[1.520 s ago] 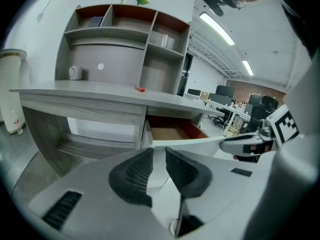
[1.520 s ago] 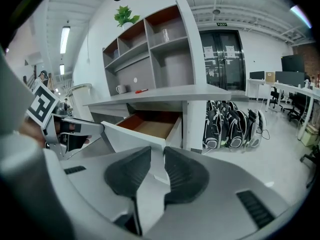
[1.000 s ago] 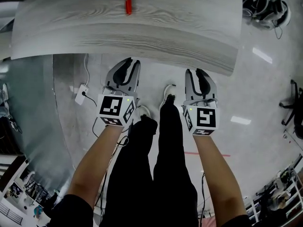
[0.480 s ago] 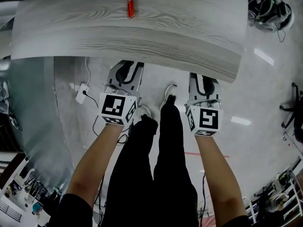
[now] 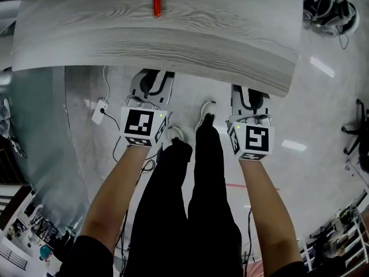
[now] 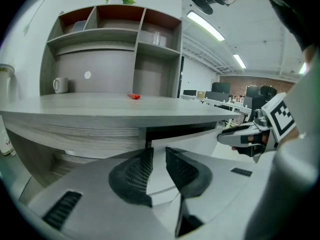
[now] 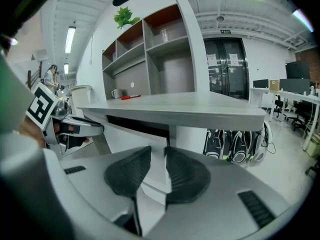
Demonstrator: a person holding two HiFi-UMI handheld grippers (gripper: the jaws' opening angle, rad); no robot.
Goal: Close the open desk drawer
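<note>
A grey wood-grain desk (image 5: 173, 33) fills the upper part of the head view, its front edge running left to right. The drawer beneath it cannot be seen from above.

Only the two gripper views show the drawer (image 6: 191, 140). It is a white front panel just under the desktop with a dark slot above it. Its long side lies along the desk edge and its face is turned toward the camera. In the left gripper view the panel runs from frame centre out to the right. In the right gripper view it runs from the left in to the centre.

A shelf unit (image 6: 115, 39) stands at the back of the desk, upper left of the left gripper view. The person's black trousers (image 5: 190, 212) occupy the lower centre of the head view.

The left gripper (image 6: 158, 154) points at the panel from close in front. Its jaws stand a narrow gap apart with nothing clamped, and white panel shows through the gap. The right gripper (image 7: 158, 154) is posed the same way. Whether either touches the panel cannot be told. From above, both sets of fingertips are tucked under the desk edge.

A white mug (image 6: 59, 85) sits at the left of the desktop. A red pen (image 5: 156, 2) lies at top centre of the head view, pointing away from the edge.
</note>
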